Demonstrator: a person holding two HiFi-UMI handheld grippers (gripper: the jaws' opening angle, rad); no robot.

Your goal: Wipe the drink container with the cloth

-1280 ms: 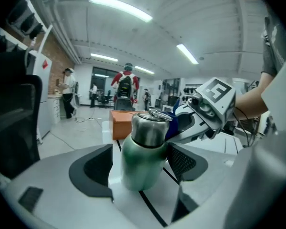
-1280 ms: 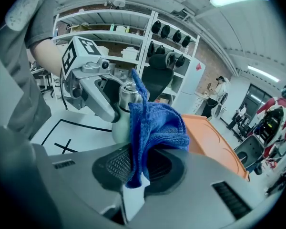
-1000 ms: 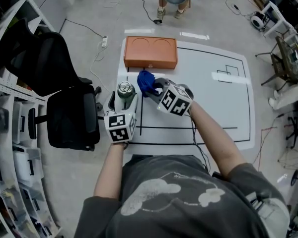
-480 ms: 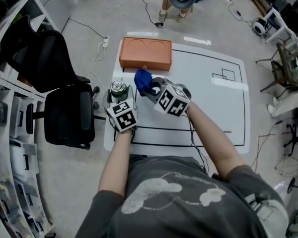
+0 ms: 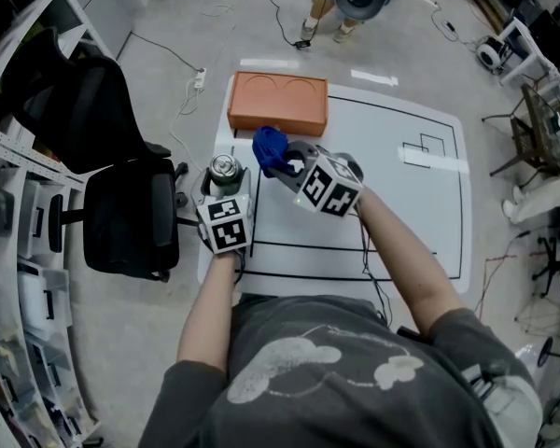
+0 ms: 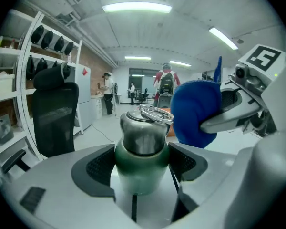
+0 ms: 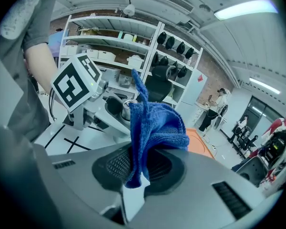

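The drink container (image 6: pixel 142 151), a green bottle with a steel neck and a ring on its cap, stands upright between the pads of my left gripper (image 6: pixel 142 165), which press on its two sides. From the head view the bottle (image 5: pixel 225 168) is at the white table's left edge, with the left gripper (image 5: pixel 226 181) around it. My right gripper (image 7: pixel 140 168) is shut on a bunched blue cloth (image 7: pixel 155 128). That cloth (image 5: pixel 269 147) hangs just right of the bottle's top, close to its neck (image 6: pixel 195 113); whether it touches I cannot tell.
An orange box (image 5: pixel 278 104) with two round hollows lies at the table's far edge behind the bottle. The white table top (image 5: pixel 401 213) carries black lines. A black office chair (image 5: pixel 121 203) stands left of the table, beside shelving. A person stands far behind.
The left gripper tilted a little with the bottle and came back level. The right gripper and cloth stayed beside the bottle's top.
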